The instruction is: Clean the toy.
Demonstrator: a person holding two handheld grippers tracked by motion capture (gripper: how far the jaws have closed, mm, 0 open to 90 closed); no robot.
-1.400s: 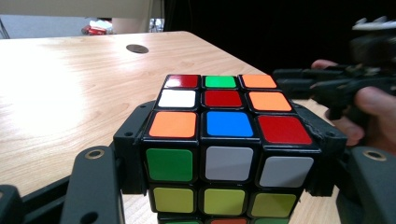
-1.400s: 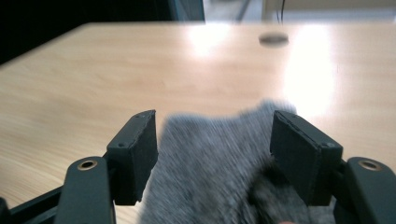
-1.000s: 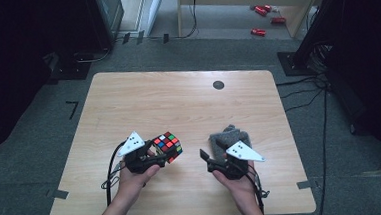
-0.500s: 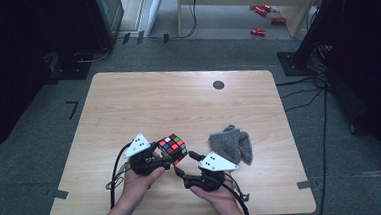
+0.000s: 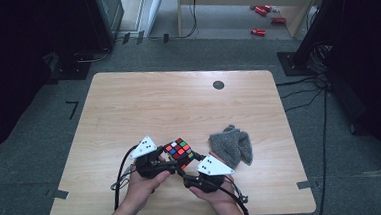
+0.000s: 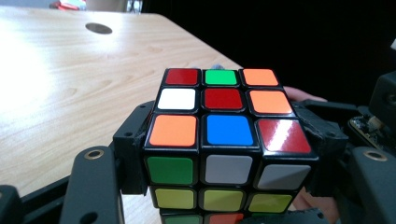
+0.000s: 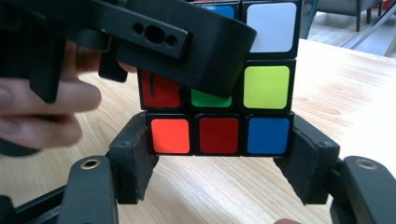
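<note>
A scrambled Rubik's cube [image 5: 178, 151] is held just above the table's front middle. My left gripper [image 5: 175, 157] is shut on it from the left, and in the left gripper view the cube [image 6: 224, 135] sits pinched between both pads of the left gripper [image 6: 222, 154]. My right gripper [image 5: 183, 167] reaches in from the lower right. In the right gripper view the right gripper [image 7: 219, 149] has its pads against both sides of the cube's lowest layer [image 7: 219, 135]. The left gripper's black jaw and a hand cover the cube's upper left there.
A crumpled grey cloth [image 5: 232, 145] lies on the wooden table [image 5: 178, 98] just right of the cube. A small black round hole [image 5: 218, 84] sits near the far edge. Red items [image 5: 261, 31] lie on the floor beyond.
My right gripper has moved left, away from the grey cloth, and closed in on the cube's lower layer. The left gripper and cube shifted slightly right.
</note>
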